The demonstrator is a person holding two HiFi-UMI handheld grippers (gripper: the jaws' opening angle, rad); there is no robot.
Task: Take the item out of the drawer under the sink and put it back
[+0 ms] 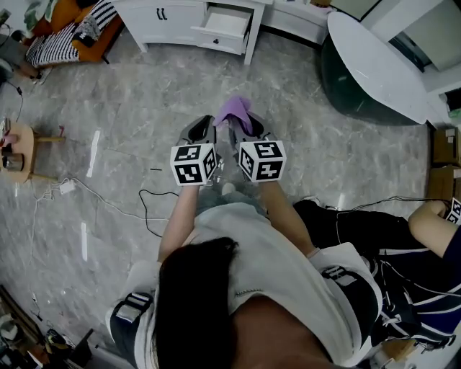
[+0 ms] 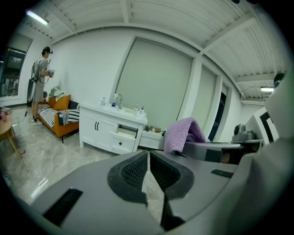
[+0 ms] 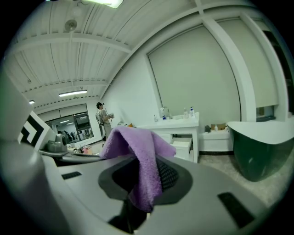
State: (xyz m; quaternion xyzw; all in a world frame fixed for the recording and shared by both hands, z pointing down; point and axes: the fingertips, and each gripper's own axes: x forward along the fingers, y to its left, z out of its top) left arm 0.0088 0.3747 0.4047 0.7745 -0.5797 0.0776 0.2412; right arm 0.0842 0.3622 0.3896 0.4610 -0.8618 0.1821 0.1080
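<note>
Both my arms reach out ahead of me, side by side, over the grey marble floor (image 1: 130, 108). They tilt a little downward and point toward the white sink cabinet (image 1: 169, 21) on the far side of the room.

My left fingers (image 2: 133, 170) are pressed together, pad against pad, with nothing between them.

My right fingers (image 3: 169, 176) are closed on the purple cloth (image 3: 138, 147). The cloth is pinched between the pads. Its upper part folds over the top of the fingers, and a narrow tail hangs below them. From my left side I see the cloth humped over the tip of the right fingers, just beside my own.

The cloth is up in the air in my grip, well apart from the cabinet. The cabinet's drawer (image 1: 225, 21) stands pulled open. A dark green bathtub (image 3: 262, 147) with a white rim sits off to my right.
</note>
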